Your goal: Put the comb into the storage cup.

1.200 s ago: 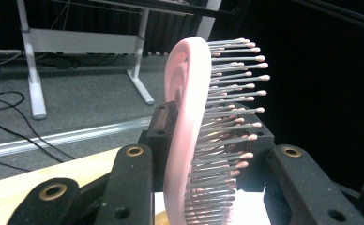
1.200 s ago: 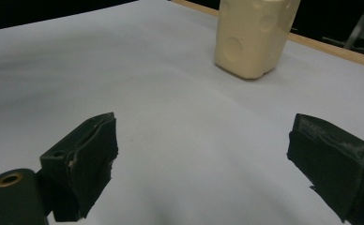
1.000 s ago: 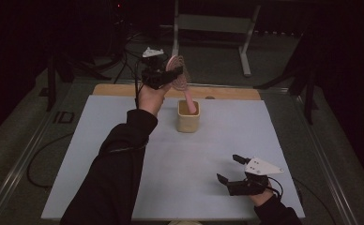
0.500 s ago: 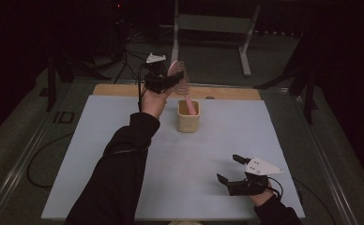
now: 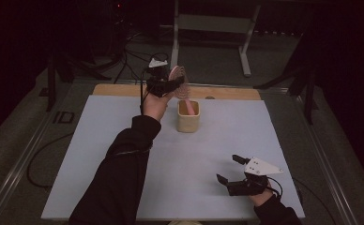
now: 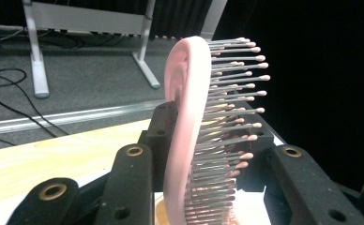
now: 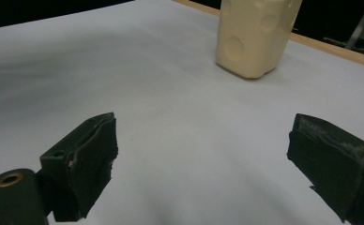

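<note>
The table [image 5: 124, 154] carries a large pale sheet that covers nearly all of its top; only a wooden strip [image 5: 124, 90] stays bare along the far edge. Most of the sheet is free surface. The one thing standing on it is a cream cup [image 5: 188, 116], near the far edge and about in the middle between left and right. To the left of the cup, to the right of it and in front of it there is wide open room up to the table edges. Beyond the far edge is a grey floor with cables and a metal frame [image 5: 213, 23].

The left claw [image 5: 167, 84] is raised over the far part of the table, just left of the cup and above it. It is closed on a pink hairbrush [image 5: 180, 82], gripping the head from both sides. In the left gripper view the brush head [image 6: 185, 131] stands upright between the jaws, a curved pink back on the left and many thin bristles with small round tips pointing to the right. In the high view the pink handle slants down into the mouth of the cup.

The right claw [image 5: 231, 169] rests low near the front right corner of the sheet, well apart from the cup. Its jaws stand wide apart with nothing between them.
</note>
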A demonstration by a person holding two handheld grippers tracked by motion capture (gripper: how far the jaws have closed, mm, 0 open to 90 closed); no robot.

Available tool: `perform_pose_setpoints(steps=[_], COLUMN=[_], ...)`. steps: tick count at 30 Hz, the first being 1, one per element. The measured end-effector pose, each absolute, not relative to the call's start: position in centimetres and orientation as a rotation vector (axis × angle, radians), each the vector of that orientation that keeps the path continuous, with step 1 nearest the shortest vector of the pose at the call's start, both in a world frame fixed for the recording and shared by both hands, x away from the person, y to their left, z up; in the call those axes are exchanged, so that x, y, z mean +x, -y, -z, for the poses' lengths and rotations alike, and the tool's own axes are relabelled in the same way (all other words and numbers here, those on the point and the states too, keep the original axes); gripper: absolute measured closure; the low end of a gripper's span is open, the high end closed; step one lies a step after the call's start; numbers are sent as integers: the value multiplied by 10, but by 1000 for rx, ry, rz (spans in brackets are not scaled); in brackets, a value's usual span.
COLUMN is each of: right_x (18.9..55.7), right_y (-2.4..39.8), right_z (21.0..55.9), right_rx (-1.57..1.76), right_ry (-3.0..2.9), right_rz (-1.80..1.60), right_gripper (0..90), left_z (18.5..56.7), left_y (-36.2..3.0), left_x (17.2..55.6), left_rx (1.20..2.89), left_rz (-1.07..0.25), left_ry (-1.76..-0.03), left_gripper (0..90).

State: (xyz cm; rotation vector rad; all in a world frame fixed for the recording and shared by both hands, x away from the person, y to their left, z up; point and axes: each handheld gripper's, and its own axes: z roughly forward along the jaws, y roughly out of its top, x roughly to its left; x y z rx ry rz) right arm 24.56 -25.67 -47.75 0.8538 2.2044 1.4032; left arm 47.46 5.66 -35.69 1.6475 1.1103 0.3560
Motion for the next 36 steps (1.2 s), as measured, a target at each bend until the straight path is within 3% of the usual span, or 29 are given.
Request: perform_pose_setpoints(steps=[36], right_x=[246], right_y=[256], right_z=[478], right_rx=[855], right_ry=[-2207], right_rz=[-1399], right_gripper=[86], left_z=[392], left_y=[-60], left_x=[485], left_rx=[1645], left_rz=[-272], left_ry=[-1168], left_gripper=[655])
